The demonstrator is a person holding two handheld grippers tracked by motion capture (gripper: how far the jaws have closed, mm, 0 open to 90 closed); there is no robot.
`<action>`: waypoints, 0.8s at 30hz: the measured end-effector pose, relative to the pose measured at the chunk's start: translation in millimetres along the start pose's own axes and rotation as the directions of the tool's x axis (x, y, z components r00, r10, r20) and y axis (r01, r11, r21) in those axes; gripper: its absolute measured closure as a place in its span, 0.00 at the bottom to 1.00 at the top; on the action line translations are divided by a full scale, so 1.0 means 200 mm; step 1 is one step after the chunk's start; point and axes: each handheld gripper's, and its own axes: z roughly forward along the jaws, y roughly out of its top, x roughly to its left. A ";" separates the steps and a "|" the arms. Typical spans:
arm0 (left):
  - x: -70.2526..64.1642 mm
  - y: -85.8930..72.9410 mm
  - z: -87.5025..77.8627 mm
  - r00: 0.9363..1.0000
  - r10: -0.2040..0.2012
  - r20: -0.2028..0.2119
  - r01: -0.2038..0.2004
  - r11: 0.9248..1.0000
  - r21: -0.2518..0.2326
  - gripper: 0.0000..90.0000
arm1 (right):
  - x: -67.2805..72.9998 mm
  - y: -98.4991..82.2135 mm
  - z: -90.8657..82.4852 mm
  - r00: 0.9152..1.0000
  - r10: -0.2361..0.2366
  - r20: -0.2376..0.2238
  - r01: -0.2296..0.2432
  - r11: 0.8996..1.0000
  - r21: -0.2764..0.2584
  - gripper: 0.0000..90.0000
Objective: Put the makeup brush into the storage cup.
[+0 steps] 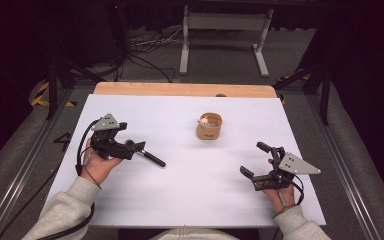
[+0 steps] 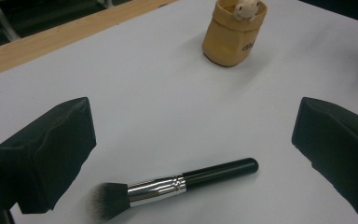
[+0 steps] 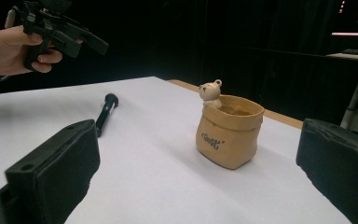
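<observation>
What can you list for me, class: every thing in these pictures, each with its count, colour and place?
makeup brush: one, black handle, silver ferrule, dark bristles; lying flat on the white table cover, below the left hand-held gripper.
pot: one, tan, shaped like a rolled-top bag with lettering on its side; upright past the middle of the table.
bear figure: one, cream; on the pot's rim.
table cover: one, white; spread over the table.
wooden table edge: one, light brown; along the far side.
metal stand: one, grey; on the floor beyond the table.
floor cables: several, dark and pale; behind the table.
left hand-held gripper: one, black, jaws open; above the brush.
right hand-held gripper: one, black, jaws open; near right of the table.
sleeves: two, grey; near edge.
</observation>
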 end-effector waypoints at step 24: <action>0.07 0.12 0.10 0.979 0.168 0.118 -0.193 0.946 0.260 0.04 | -0.02 0.00 -0.02 0.999 0.050 -0.008 -0.050 0.999 0.010 0.00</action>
